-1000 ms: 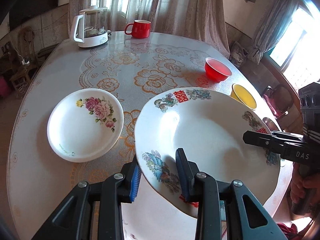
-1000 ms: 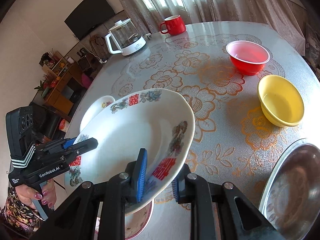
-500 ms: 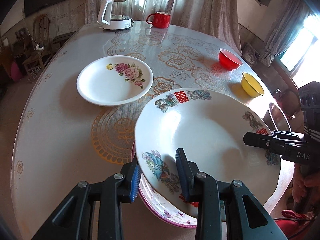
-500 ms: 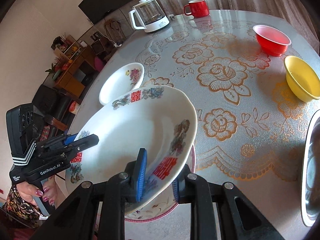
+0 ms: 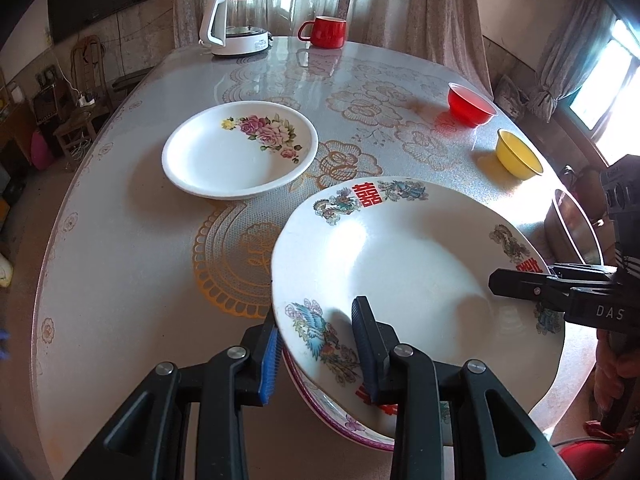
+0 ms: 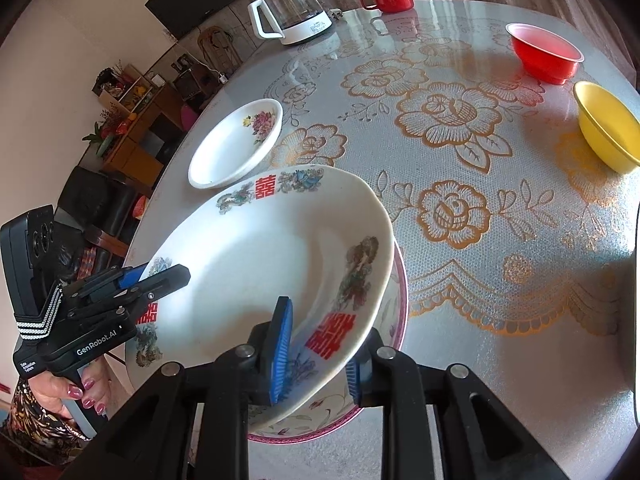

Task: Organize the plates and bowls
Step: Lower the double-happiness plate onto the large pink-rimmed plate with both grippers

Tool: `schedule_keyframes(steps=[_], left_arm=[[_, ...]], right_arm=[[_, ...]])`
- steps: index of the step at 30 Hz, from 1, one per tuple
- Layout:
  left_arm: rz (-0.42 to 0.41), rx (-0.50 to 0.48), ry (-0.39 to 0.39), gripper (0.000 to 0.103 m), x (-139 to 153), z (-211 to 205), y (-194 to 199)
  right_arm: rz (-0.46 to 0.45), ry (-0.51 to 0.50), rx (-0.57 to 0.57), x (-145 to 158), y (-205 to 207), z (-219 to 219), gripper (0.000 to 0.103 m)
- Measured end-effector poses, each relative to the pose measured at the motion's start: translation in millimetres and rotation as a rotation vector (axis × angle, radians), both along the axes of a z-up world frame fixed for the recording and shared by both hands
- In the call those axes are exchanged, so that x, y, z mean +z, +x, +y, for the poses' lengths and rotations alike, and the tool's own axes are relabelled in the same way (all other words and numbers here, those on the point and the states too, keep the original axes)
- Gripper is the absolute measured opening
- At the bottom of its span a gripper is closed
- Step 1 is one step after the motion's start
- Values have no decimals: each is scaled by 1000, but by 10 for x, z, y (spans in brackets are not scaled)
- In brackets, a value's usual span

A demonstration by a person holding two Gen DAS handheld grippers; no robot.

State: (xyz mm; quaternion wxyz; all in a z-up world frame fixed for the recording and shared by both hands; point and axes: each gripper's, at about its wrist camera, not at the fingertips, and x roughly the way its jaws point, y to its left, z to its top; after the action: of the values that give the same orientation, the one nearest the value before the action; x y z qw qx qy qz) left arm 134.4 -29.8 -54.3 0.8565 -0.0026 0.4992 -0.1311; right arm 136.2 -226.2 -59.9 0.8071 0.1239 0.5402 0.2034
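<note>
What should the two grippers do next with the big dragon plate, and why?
Probably lower it the last bit, then open both. The left gripper and right gripper clamp the dragon plate by opposite rims, tilted, directly over the pink-rimmed plate.

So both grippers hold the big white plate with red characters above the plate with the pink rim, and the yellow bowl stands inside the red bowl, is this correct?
Not fully. The yellow bowl is not inside the red bowl; the right wrist view shows them apart, side by side on the table. The rest holds: the left gripper and right gripper hold the big white plate with red characters over the pink-rimmed plate.
</note>
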Motion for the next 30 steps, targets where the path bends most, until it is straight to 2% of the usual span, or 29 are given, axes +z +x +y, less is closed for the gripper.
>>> schedule_keyframes(steps=[8, 13, 15, 17, 22, 30], left_arm=[[-3, 8, 24, 37, -52, -9, -21], [9, -7, 106, 38, -119, -72, -32], [-16, -24, 154, 39, -131, -128, -73], [-36, -25, 155, 40, -110, -141, -91], [-26, -16, 153, 40, -111, -127, -66], [-19, -22, 173, 40, -128, -131, -96]], right_arm=[[44, -3, 8, -45, -24, 13, 23], [76, -52, 28, -39, -33, 69, 26], [87, -63, 31, -39, -57, 66, 26], [81, -59, 32, -12, -78, 41, 26], [120, -53, 22, -51, -87, -41, 26], [146, -57, 77, -14, -231, -3, 26]])
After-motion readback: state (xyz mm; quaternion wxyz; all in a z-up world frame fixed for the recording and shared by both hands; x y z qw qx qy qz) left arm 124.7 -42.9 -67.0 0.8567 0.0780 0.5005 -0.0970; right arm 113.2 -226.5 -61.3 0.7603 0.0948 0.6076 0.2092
